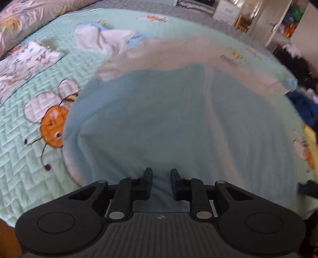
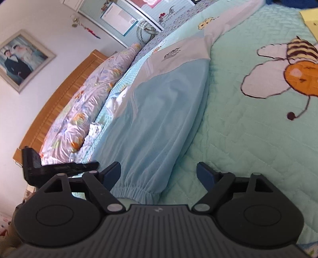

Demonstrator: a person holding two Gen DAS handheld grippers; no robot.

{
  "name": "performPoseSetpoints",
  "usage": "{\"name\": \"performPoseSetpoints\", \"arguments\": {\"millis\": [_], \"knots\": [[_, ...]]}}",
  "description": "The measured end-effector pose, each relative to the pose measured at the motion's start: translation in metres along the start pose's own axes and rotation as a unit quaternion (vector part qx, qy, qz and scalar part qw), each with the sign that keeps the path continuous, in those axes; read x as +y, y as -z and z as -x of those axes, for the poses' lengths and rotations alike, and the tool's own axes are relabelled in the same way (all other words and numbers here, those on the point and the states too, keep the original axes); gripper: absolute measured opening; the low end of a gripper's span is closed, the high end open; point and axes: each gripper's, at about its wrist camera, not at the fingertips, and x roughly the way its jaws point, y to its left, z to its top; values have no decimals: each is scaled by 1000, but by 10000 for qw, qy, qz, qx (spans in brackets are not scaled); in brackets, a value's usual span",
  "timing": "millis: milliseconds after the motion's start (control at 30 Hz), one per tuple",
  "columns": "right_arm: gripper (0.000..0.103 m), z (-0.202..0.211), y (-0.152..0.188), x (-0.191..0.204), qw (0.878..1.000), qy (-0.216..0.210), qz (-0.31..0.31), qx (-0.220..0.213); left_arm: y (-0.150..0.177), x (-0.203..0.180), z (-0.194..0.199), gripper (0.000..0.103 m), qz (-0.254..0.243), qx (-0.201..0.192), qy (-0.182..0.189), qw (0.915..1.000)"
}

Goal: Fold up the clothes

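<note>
A light blue and white top [image 1: 169, 119] lies spread on the mint quilted bedspread [image 1: 23, 178]. My left gripper [image 1: 161, 178] is shut on its near blue edge, and the fabric rises in a fold between the two fingers. In the right wrist view the same top [image 2: 159, 111] stretches away, with a white upper panel bearing a dark logo [image 2: 172, 52]. Its gathered elastic edge [image 2: 135, 191] lies between the fingers of my right gripper [image 2: 159, 172], which stands wide open with its pads off the cloth.
A crumpled white and blue garment [image 1: 103, 37] and a folded patterned cloth [image 1: 29, 59] lie farther up the bed. A floral quilt [image 2: 83, 111] and a wooden headboard [image 2: 59, 99] line one side. A yellow item [image 2: 310, 17] sits at the bed's far corner.
</note>
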Motion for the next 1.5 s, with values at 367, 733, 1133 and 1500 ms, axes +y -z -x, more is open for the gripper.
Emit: {"name": "performPoseSetpoints", "arguments": {"millis": [367,733,1133,1500], "knots": [[86,4,-1,27,9930,530,835,-645,-12,6,33,20,161,-65,-75,9998],[93,-50,14,30,9909,-1058,775,306,-49,-153,-20,41,-1434,-29,1181,9826],[91,6,-6,-25,9932,-1054,-351,-358,-33,-145,-50,50,-1570,8,178,9874],[89,-16,-70,-41,9957,-112,-569,-722,-45,-126,-53,53,-1230,-24,-128,9923]]}}
